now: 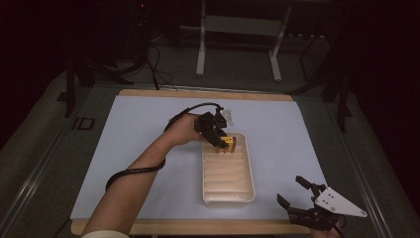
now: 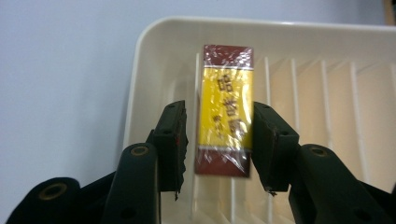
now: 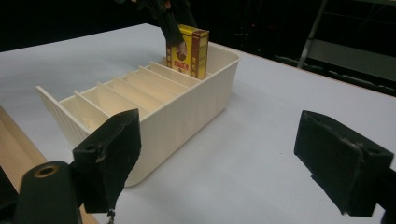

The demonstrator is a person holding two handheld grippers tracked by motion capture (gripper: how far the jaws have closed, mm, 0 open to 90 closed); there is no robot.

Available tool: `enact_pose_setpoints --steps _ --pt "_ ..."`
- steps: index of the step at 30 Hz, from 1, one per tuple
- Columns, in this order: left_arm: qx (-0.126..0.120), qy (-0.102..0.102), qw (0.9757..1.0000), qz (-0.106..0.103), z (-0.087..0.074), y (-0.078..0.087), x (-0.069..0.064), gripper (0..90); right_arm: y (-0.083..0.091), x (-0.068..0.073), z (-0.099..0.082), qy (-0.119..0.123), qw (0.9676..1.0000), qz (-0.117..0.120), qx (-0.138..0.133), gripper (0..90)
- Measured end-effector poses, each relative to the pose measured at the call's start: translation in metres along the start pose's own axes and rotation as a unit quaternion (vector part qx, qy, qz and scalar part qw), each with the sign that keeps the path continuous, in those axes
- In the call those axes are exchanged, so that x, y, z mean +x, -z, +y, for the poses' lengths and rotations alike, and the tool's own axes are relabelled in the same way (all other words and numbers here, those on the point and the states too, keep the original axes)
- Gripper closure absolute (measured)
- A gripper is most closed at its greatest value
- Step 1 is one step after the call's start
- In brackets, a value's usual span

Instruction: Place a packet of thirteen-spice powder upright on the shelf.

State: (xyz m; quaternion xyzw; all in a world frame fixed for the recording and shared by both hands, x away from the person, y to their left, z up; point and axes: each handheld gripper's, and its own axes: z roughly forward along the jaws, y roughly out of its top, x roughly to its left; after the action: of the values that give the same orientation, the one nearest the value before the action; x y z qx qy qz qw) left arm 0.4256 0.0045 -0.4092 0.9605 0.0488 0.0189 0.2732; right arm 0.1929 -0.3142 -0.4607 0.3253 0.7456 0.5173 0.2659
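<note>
Standing upright in the end slot of the tray, the small box (image 2: 227, 109) is yellow with dark red bands top and bottom and wrapped in clear film that glints. Judged light, stiff at the edges, a little slick from the film; too hard a squeeze on the broad faces could dent it. Best hold looks to be across the two narrow sides near mid-height, square on, so it doesn't twist.

Left gripper (image 2: 219, 140): fingers bracket the box on both narrow sides. The right pad looks to be against the wrapper; a thin gap may remain at the left one. Cannot tell whether they are clamped or just off it.

Tray (image 1: 248, 168): cream plastic, long, split by ribs into narrow slots. The box sits in the slot at the far end from the person; the other slots look empty. It rests on a pale blue sheet (image 1: 148, 129) over the wooden surface (image 1: 198, 93).

Right gripper (image 1: 303, 198): near the front right corner of the surface, well apart from the tray, fingers spread wide, nothing between them.

Hard to make out: print on the box is blurred, unreadable. The box's foot is hidden behind the ribs. Room beyond is dark; a metal frame (image 1: 237, 34) is dimly seen.
</note>
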Motion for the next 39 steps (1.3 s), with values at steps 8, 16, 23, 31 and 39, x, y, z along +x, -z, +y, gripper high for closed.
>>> enact_pose_setpoints --steps 8,16,23,31,39 --pt "-0.022 0.014 0.9995 0.018 -0.011 0.026 -0.009 58.4 0.0 0.0 0.0 0.0 1.0 -0.002 0.0 14.7" --pt "-0.019 0.074 0.9959 0.048 -0.029 0.036 -0.017 30.4 0.0 0.001 0.0 0.001 1.0 -0.004 0.001 14.7" --pt "-0.058 0.111 0.9913 0.04 -0.049 0.042 -0.023 13.3 -0.001 0.001 0.0 0.001 1.0 -0.007 0.002 14.7" --pt "-0.062 0.129 0.988 0.058 -0.066 0.049 -0.041 1.5 -0.001 0.0 0.0 -0.003 0.9999 -0.011 0.001 14.6" --pt "-0.073 0.151 0.9813 0.093 -0.086 0.057 -0.064 1.6 -0.001 0.001 0.0 -0.002 0.9999 -0.017 0.001 14.6"
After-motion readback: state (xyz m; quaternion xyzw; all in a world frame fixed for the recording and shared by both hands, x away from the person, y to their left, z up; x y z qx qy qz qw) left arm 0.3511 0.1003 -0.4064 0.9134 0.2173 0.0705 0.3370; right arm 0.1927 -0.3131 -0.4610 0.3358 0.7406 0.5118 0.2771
